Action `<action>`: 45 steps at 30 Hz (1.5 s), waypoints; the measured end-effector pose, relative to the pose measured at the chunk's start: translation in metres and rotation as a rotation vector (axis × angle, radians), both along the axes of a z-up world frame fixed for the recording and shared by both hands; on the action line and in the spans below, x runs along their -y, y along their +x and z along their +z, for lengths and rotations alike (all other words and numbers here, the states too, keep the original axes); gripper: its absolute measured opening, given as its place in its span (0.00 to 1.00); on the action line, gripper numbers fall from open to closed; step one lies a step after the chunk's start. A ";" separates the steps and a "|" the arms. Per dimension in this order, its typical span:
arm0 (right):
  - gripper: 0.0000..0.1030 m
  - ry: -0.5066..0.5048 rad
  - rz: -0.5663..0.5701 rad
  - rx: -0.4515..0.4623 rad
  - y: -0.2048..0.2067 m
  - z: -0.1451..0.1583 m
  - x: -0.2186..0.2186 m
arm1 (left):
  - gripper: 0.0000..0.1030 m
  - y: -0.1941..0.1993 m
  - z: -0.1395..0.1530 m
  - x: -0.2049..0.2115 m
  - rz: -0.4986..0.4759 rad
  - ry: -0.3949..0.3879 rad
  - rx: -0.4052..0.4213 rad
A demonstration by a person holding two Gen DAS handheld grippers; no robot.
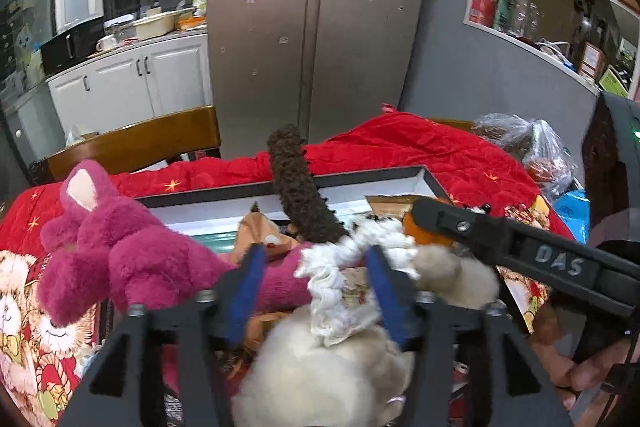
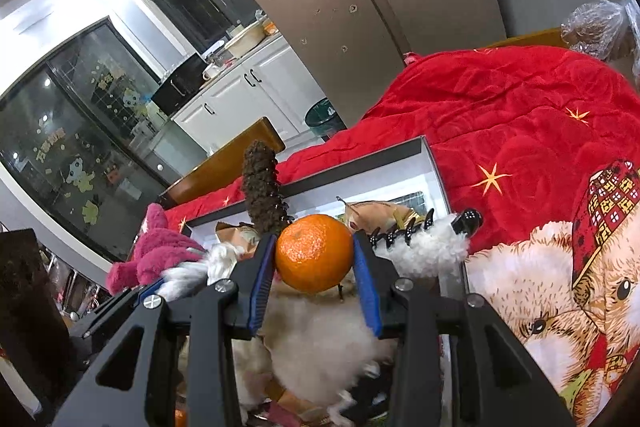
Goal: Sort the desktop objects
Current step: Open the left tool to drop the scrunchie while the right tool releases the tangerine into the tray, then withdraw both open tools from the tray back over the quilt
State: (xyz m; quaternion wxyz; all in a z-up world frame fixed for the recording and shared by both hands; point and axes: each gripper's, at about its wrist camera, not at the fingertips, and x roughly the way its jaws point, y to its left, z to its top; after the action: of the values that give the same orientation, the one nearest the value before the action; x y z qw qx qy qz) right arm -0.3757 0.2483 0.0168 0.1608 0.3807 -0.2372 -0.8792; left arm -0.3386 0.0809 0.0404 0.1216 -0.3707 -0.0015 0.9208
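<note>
R gripper squeezes the orange tight btwn its jaws, lifted over the box. L gripper jaws wide, white rope toy btwn them, not squeezed. Next, I think: drop orange in its spot.

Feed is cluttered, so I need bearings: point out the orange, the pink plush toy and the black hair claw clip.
orange (image 2: 314, 253): right wrist view, centre of its peel.
pink plush toy (image 1: 132, 251): left wrist view, its body.
black hair claw clip (image 2: 466, 220): right wrist view, its right end.
</note>
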 end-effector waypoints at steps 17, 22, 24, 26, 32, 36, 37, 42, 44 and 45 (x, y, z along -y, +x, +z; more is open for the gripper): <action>1.00 -0.092 -0.042 -0.232 0.033 0.052 -0.019 | 0.90 0.008 0.022 0.019 0.047 0.122 -0.033; 1.00 -0.087 -0.011 -0.241 0.036 0.056 -0.013 | 1.00 0.017 0.033 0.012 0.024 0.076 -0.081; 1.00 -0.085 -0.004 -0.238 0.036 0.056 -0.011 | 1.00 0.022 0.037 0.008 0.002 0.047 -0.123; 1.00 -0.067 -0.003 -0.243 0.036 0.056 -0.007 | 1.00 0.025 0.039 0.004 -0.006 0.027 -0.145; 1.00 -0.005 0.026 -0.281 0.043 0.068 0.004 | 1.00 0.028 0.044 0.005 -0.034 0.042 -0.149; 1.00 0.057 0.052 -0.362 0.056 0.087 0.008 | 1.00 0.031 0.052 0.011 -0.050 0.061 -0.184; 1.00 0.080 0.051 -0.384 0.060 0.093 0.008 | 1.00 0.033 0.056 0.014 -0.048 0.074 -0.198; 1.00 0.123 0.018 -0.499 0.085 0.121 0.000 | 1.00 0.040 0.073 0.034 -0.070 0.216 -0.211; 1.00 0.079 0.046 -0.551 0.097 0.132 -0.005 | 1.00 0.043 0.079 0.044 -0.093 0.292 -0.204; 1.00 0.068 0.040 -0.592 0.107 0.141 -0.010 | 1.00 0.044 0.082 0.049 -0.107 0.329 -0.204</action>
State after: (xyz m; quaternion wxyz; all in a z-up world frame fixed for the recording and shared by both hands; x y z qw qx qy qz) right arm -0.2689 0.2585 0.1576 0.2277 0.1176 -0.1430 -0.9560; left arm -0.2942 0.0320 0.1224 0.2290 -0.2503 -0.1196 0.9331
